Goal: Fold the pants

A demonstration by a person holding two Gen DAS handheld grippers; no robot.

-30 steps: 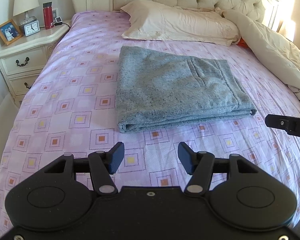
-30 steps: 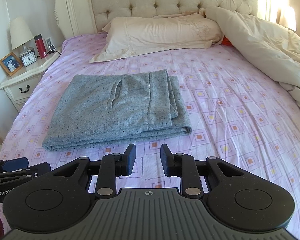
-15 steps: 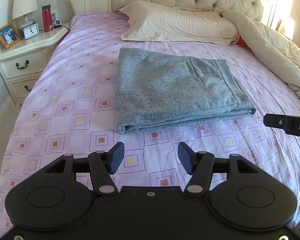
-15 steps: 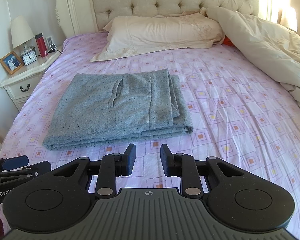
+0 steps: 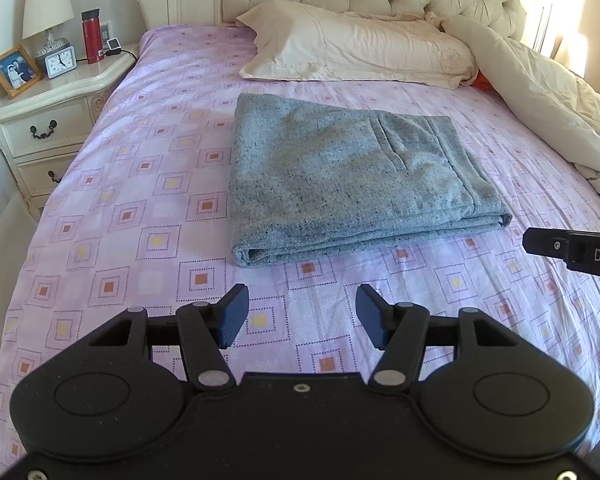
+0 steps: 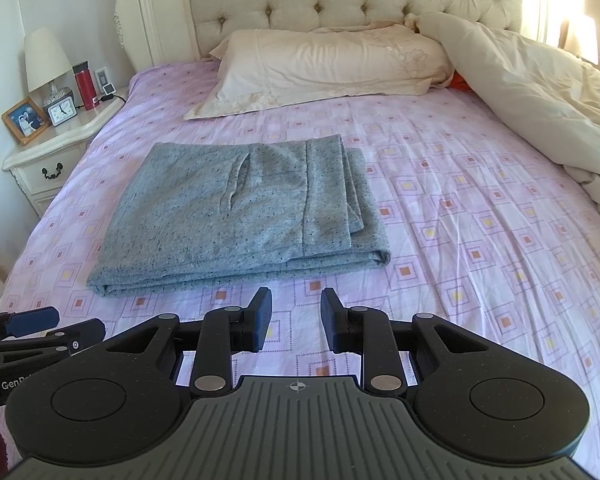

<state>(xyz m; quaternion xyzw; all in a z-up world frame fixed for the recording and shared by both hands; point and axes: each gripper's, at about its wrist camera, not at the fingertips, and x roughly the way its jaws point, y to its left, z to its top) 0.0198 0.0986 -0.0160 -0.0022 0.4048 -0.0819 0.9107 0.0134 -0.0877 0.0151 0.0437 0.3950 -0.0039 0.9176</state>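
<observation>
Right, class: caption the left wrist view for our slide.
Folded grey pants lie on the bed, left gripper open and empty.

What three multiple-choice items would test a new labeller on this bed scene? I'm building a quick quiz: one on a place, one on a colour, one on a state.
1. Where do the pants lie?
A. on the nightstand
B. on the sheet, nearer than the pillow
C. on the duvet

2. What colour is the flask?
A. red
B. green
C. white

3. How are the left gripper and right gripper?
A. both clamping pants
B. one holding the pillow
C. both open, empty

Answers: B, the folded grey pants rest on the purple sheet; A, its body is red; C, only sheet shows between the fingers.
</observation>
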